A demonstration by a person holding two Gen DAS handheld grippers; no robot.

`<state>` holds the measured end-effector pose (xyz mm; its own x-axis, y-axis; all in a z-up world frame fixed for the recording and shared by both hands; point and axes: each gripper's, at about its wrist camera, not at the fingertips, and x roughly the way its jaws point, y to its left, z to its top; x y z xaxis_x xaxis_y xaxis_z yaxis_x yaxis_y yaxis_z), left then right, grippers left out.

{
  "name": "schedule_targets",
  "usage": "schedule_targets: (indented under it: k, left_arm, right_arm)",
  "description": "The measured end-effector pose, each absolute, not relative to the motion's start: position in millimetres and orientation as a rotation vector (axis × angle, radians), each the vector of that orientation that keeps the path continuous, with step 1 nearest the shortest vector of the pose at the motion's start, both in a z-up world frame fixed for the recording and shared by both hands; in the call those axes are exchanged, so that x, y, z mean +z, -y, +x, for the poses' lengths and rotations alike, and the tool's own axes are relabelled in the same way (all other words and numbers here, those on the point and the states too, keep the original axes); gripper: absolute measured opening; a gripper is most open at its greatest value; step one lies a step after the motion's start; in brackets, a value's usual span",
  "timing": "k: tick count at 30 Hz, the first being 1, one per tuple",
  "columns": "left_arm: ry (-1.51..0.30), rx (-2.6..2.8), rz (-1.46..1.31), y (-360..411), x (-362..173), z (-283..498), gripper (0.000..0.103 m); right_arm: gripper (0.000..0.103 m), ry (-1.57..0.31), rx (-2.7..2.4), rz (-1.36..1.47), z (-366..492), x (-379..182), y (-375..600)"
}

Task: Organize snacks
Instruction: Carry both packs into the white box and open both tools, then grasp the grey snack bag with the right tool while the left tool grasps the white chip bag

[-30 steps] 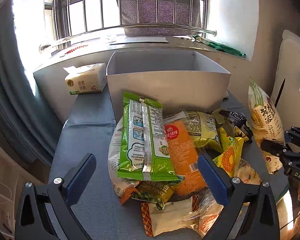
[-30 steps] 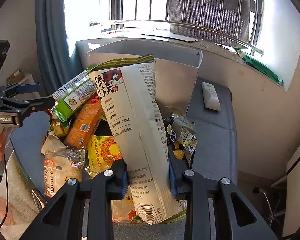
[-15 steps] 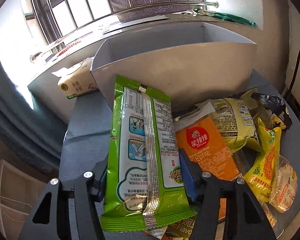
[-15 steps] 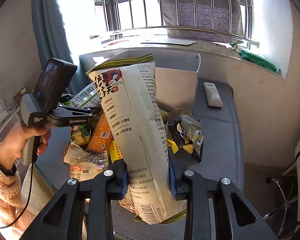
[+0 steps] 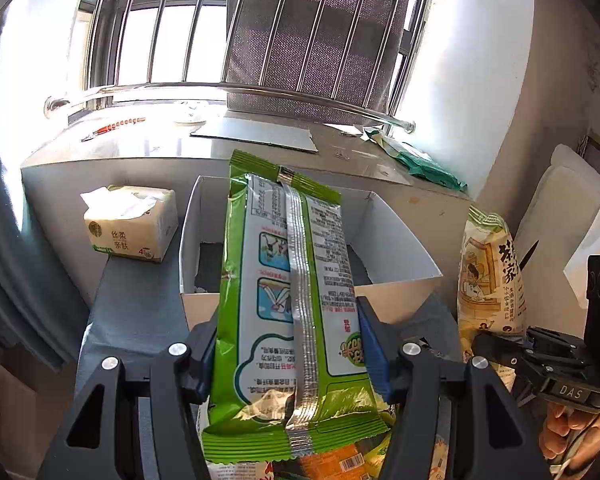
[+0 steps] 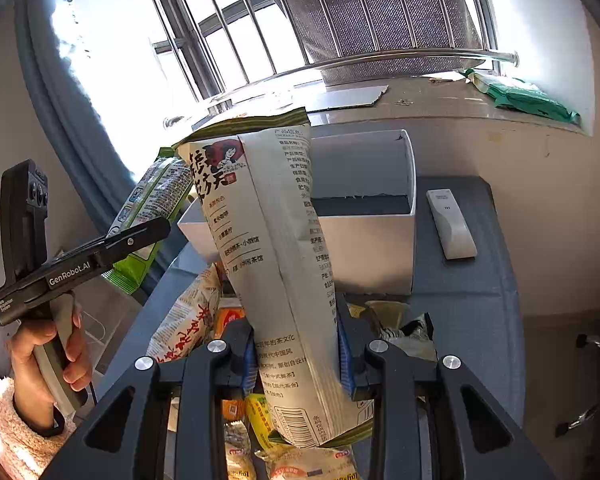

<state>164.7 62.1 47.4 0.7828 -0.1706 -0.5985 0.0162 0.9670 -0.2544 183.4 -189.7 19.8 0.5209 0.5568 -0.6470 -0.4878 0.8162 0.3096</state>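
The green snack packet [image 5: 288, 304] hangs clamped between the left gripper's [image 5: 288, 356] blue pads, raised in front of the open white box [image 5: 396, 248]. The cream tea-snack bag [image 6: 276, 264] stands pinched in the right gripper [image 6: 296, 356], above the snack pile [image 6: 188, 320] on the grey table [image 6: 468, 300]. Both packs are glossy, crinkly film, puffed with air and slick; either could slide through its pads or sag sideways. Both aim at one box, so the bags or grippers may collide, and a knock could shove the light, thin-walled cardboard box. A white remote [image 6: 450, 224] lies beside it.
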Motion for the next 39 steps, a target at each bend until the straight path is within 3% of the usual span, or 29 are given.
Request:
schedule_targets:
  k: [10, 14, 15, 16, 17, 18, 29, 35, 39]
  left_arm:
    - [-0.809, -0.065, -0.269, -65.5, 44.7, 294.8, 0.063]
    - [-0.845, -0.024, -0.212, -60.7, 34.0, 310.2, 0.065]
    - [-0.857, -0.013, -0.208, -60.6, 31.6, 312.2, 0.073]
    - [-0.869, 0.005, -0.204, -61.2, 29.4, 313.2, 0.082]
    - [-0.875, 0.016, -0.202, -61.8, 28.1, 312.4, 0.102]
    - [-0.869, 0.026, -0.205, -62.9, 27.9, 309.0, 0.103]
    - [-0.733, -0.031, -0.183, -64.4, 52.4, 218.9, 0.103]
    - [-0.668, -0.092, -0.122, -47.4, 37.6, 116.7, 0.103]
    - [-0.733, -0.089, -0.103, -33.0, 6.1, 69.4, 0.103]
  right_arm:
    - [0.034, -0.943, 0.481, 0.122, 334.8, 31.4, 134.6]
    - [0.042, -0.941, 0.456, 0.123, 353.3, 27.2, 131.9]
    - [0.05, -0.942, 0.457, 0.131, 355.4, 26.6, 133.1]
    - [0.077, -0.944, 0.463, 0.148, 356.1, 26.0, 136.2]
    - [0.101, -0.94, 0.472, 0.175, 355.9, 27.0, 140.1]
    - [0.103, -0.923, 0.479, 0.201, 353.8, 29.1, 144.8]
    - [0.103, -0.7, 0.548, 0.116, 260.0, 67.0, 188.0]
    - [0.103, -0.677, 0.594, 0.101, 176.5, 32.6, 231.2]
    - [0.103, -0.684, 0.541, 0.11, 135.1, -3.6, 254.6]
